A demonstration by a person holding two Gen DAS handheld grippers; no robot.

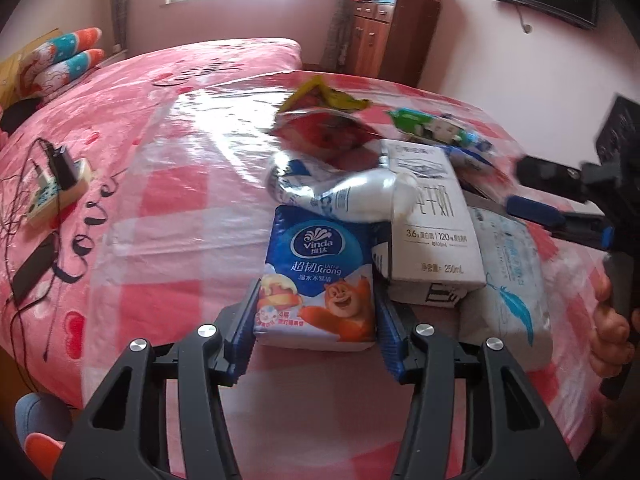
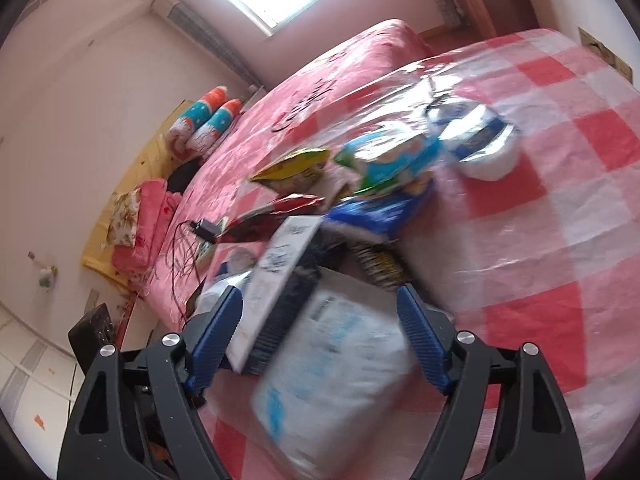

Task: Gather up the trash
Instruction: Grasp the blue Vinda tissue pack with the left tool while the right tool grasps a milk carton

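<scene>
While left tongs [image 1: 316, 320] clench the tissue pack [image 1: 318, 280], right tongs [image 2: 320, 336] gape around the white packet [image 2: 336, 380]

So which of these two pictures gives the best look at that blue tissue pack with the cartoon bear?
The left wrist view. There the blue tissue pack sits sharp and front-on between the left gripper's fingers, label readable. In the right wrist view I cannot pick it out; the heap there is blurred.

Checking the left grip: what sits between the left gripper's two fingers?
The blue Vinda tissue pack, with both pads of the left gripper against its sides, seen in the left wrist view.
</scene>
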